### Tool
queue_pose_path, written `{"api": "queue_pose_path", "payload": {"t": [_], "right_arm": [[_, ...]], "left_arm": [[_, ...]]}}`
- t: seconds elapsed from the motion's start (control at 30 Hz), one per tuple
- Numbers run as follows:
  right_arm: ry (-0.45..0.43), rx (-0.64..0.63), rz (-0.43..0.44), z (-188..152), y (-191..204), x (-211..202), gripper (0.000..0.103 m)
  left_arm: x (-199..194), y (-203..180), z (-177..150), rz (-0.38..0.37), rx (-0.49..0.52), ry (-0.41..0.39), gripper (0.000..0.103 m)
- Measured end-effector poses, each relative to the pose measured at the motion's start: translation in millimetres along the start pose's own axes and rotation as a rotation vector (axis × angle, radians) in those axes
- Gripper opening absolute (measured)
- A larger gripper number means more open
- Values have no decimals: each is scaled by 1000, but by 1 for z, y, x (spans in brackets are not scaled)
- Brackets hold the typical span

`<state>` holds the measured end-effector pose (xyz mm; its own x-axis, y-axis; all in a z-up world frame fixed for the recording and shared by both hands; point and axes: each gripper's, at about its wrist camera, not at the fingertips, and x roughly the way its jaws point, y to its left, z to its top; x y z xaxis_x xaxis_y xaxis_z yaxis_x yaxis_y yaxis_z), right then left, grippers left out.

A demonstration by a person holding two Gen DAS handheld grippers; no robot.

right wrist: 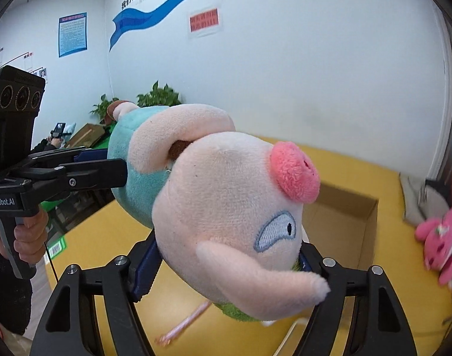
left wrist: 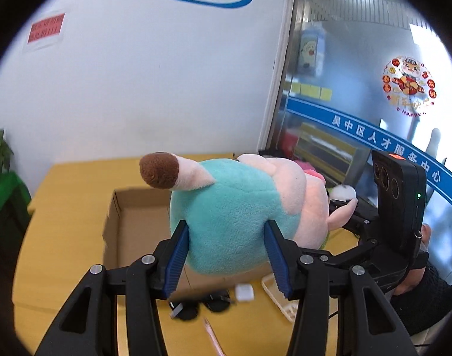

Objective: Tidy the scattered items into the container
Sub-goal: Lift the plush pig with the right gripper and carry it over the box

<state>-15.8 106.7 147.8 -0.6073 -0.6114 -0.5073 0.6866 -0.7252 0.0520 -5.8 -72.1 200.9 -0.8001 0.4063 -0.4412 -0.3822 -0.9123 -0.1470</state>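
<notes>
Left gripper (left wrist: 226, 255) clamped on plush pig (left wrist: 226, 219) body; right gripper (right wrist: 226, 267) clamped on its head | pig aloft, cardboard box (left wrist: 131, 216) at 10 o'clock, apparently empty | left: sunglasses (left wrist: 202, 305), earbud case (left wrist: 244, 292), pink toy (right wrist: 442, 243) on table (left wrist: 62, 207)

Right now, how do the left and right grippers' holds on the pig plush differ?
The left gripper clamps the teal body of the pig plush; the right gripper clamps its pink head. The left gripper's blue fingers show clearly; the right's are mostly hidden behind the head. Shared: both hold the same plush above the cardboard box.
</notes>
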Motion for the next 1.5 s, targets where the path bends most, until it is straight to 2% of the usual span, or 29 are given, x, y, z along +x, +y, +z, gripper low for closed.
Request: {"api": "queue_pose_path", "payload": {"t": [0.2, 0.33, 0.53, 0.67, 0.77, 1.0, 1.27, 1.37, 1.5], "right_arm": [[-34, -20, -15, 89, -22, 31, 81], [-36, -50, -36, 128, -33, 53, 80], [-27, -50, -54, 168, -53, 96, 80], [-10, -42, -53, 178, -69, 133, 80], [20, -24, -33, 169, -82, 171, 80], [92, 53, 11, 120, -116, 270, 80], [213, 121, 10, 34, -143, 380, 80], [247, 122, -11, 10, -143, 404, 80], [276, 109, -39, 2, -144, 421, 80]], "left_arm": [[16, 33, 73, 30, 52, -50, 50], [33, 59, 103, 17, 44, -53, 50], [70, 96, 135, 13, 24, -54, 50], [104, 124, 136, 11, -9, -39, 50], [136, 148, 126, 7, -43, 2, 50], [220, 205, 79, 31, -107, 135, 50], [313, 246, 3, 47, -172, 323, 50], [330, 249, -13, 56, -176, 357, 49], [337, 243, -21, 96, -143, 390, 49]]}}
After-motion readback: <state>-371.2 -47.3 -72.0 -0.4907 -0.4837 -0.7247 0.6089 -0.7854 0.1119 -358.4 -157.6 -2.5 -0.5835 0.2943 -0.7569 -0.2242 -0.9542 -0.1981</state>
